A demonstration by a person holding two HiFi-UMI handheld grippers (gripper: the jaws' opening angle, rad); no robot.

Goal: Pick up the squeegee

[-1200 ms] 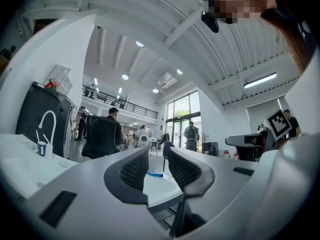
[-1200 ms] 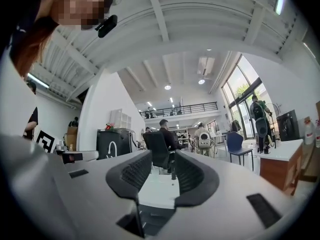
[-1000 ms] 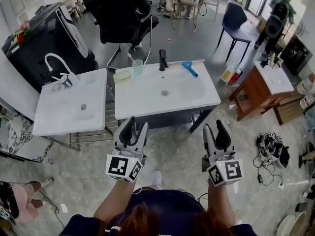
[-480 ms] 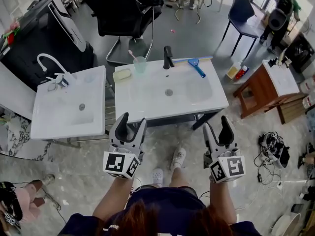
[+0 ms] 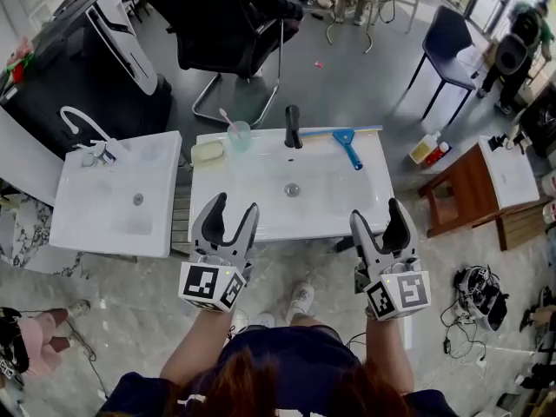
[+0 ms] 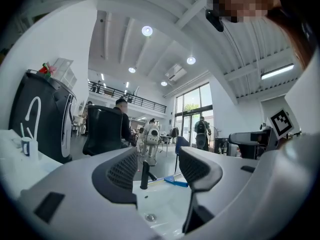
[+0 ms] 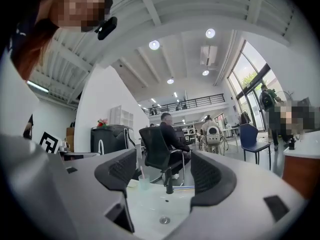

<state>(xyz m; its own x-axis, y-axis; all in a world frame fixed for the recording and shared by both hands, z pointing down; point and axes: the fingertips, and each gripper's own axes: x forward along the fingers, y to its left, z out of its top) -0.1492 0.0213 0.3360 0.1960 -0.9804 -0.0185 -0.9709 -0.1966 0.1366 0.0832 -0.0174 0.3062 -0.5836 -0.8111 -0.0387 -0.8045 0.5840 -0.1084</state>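
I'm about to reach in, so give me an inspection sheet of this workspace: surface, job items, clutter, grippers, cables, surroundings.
Surface: white rectangular washbasin top, bare around its drain.
Job's things: blue plastic squeegee lying at the back right, beside the black tap, untouched.
Clutter: clear cup with toothbrush and pale soap bar, back left.
Grippers: left gripper and right gripper near the front edge, jaws opening, nothing between them.
Cables: black cable tangle on the floor, right.
Surroundings: second white washbasin, black office chair, brown wooden side table.

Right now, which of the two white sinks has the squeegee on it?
The right-hand sink, with the black faucet; the blue squeegee lies at its back edge. The left sink has a white faucet.
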